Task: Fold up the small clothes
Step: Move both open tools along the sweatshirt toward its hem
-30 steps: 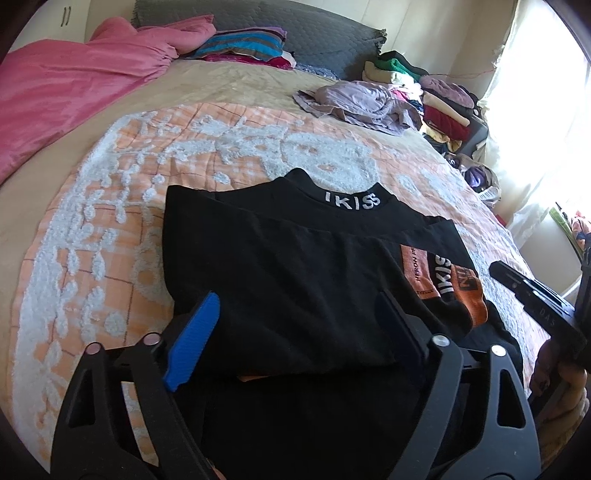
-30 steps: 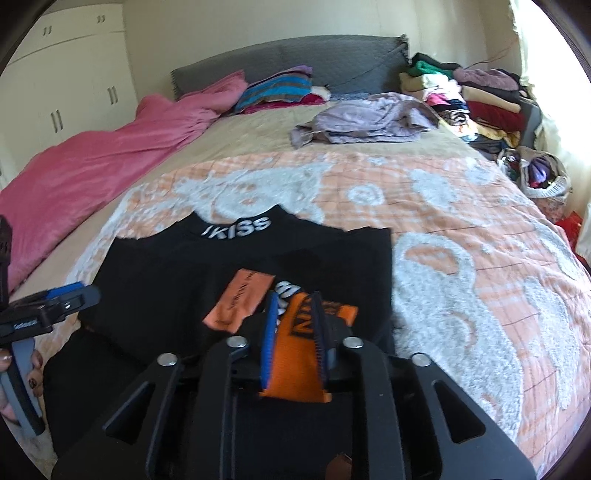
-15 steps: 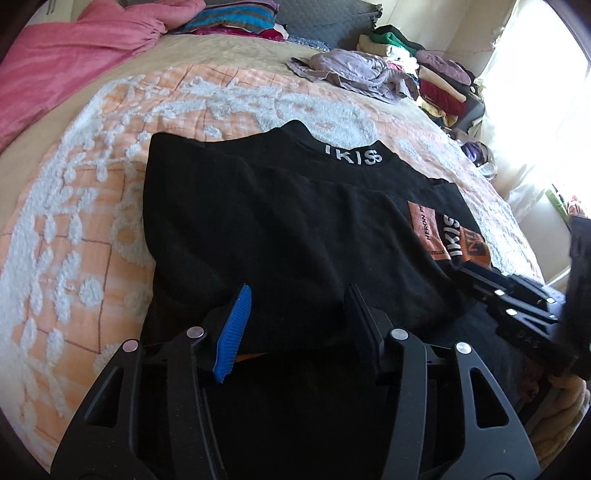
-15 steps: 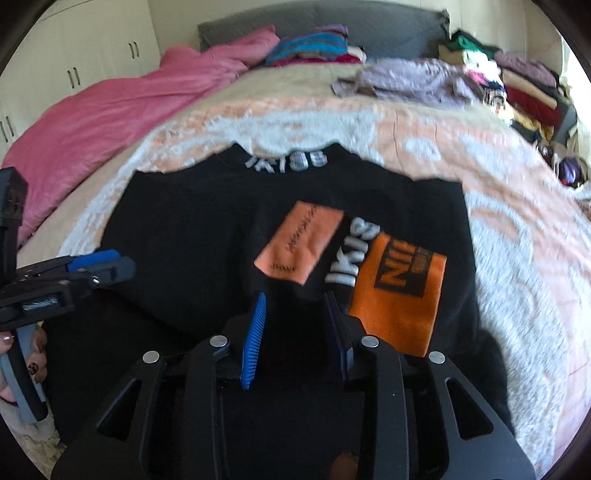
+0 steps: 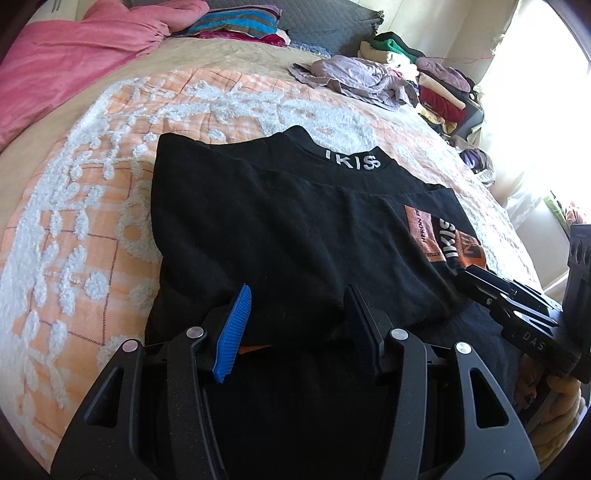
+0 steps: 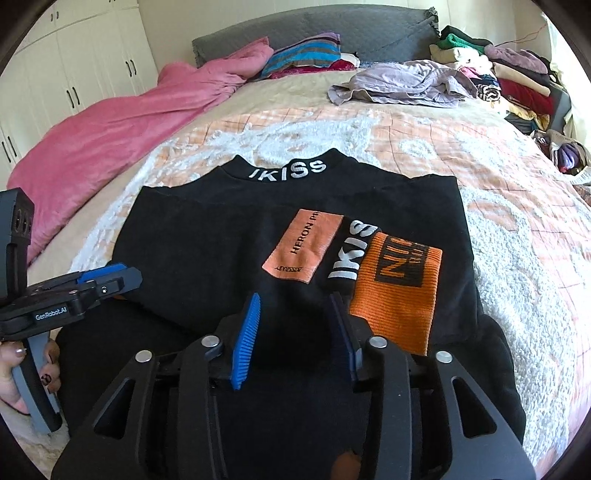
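On bed (image 6: 498, 192): black top (image 6: 229, 251) folded; left gripper (image 5: 299, 325) half-open over hem, right gripper (image 6: 295, 328) just opening, nothing clamped.

Black sweatshirt (image 6: 207, 258) with white "IKISS" collar lettering and orange patches, on peach bedspread (image 6: 517, 236) tufted in white; pink blanket (image 6: 122, 125), striped pillow (image 6: 303, 55), grey headboard (image 6: 369, 26), lilac garment (image 6: 402, 85).

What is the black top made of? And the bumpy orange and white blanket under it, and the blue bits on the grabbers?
Black top: looks like soft knit fabric, matte, with a ribbed orange cuff; probably cotton, hard to be sure.
Blanket: seems woven cloth with raised, fluffy white tufts in patterns.
Blue pads: look like ridged rubber or plastic, slightly shiny; fine grooves run across them.
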Available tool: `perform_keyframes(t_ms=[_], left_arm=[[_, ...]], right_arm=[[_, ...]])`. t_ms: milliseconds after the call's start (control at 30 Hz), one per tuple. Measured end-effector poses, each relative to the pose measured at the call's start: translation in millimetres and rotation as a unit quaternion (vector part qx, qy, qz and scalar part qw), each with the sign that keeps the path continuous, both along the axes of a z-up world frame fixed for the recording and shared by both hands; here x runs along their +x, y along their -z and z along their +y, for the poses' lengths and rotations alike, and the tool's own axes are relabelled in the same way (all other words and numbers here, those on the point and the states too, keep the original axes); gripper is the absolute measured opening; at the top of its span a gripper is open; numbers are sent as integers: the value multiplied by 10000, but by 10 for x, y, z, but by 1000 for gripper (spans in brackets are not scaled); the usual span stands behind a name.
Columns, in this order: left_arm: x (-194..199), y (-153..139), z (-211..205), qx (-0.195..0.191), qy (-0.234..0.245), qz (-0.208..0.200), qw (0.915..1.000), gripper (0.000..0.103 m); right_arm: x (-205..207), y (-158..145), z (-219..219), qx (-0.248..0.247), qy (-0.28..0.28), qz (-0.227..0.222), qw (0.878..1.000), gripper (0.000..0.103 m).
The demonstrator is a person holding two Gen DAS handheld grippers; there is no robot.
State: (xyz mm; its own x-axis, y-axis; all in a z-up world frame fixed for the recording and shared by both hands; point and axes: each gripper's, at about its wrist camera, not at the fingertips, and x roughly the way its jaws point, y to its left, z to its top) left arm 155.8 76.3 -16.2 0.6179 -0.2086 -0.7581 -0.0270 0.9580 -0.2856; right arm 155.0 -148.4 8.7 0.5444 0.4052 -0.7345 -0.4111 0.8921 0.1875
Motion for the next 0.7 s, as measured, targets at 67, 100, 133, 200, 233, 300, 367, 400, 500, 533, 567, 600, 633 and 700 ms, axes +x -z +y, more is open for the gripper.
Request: perform_keyframes(t_ms=[67, 100, 133, 200, 233, 300, 367, 400, 500, 533, 567, 600, 633, 700], left_arm=[[-15, -16, 2, -11, -4, -21, 10000, 45], [-23, -23, 3, -14, -9, -28, 10000, 45], [-24, -30, 3, -15, -11, -35, 10000, 45], [-40, -46, 10, -40, -27, -53, 10000, 45], [-46, -52, 15, -53, -32, -59, 10000, 45], [-63, -66, 30, -94, -61, -70, 9999, 48], [-88, -93, 38, -131, -77, -117, 9998, 55], [-91, -103, 33, -101, -88, -131, 9998, 57], [-137, -146, 11, 47, -135, -204, 9997, 63], [-152, -157, 11, 66, -144, -226, 9996, 65], [-168, -169, 7, 109, -160, -249, 9995, 67], [-183, -181, 2, 177, -188, -265, 9993, 72], [-196, -190, 5, 224, -204, -279, 9992, 73], [-227, -220, 5, 292, -234, -314, 9988, 81]], right_arm=[[-24, -18, -10, 47, 10, -19, 10000, 43], [-30, -25, -11, 57, 16, -32, 10000, 45], [-41, -42, -19, 71, 34, -56, 10000, 46], [-53, -64, -28, 95, 60, -92, 9999, 52], [-63, -78, -41, 128, 62, -104, 9998, 53], [-77, -96, -54, 155, 77, -122, 9998, 59], [-102, -119, -83, 209, 95, -151, 9996, 63], [-110, -126, -92, 229, 92, -160, 9996, 64], [-141, -166, -128, 287, 111, -213, 9993, 69], [-151, -178, -141, 308, 120, -232, 9992, 74], [-166, -193, -159, 336, 146, -268, 9990, 79], [-174, -209, -173, 364, 176, -296, 9987, 82], [-180, -225, -188, 399, 194, -299, 9986, 83], [-189, -250, -205, 431, 214, -307, 9984, 85]])
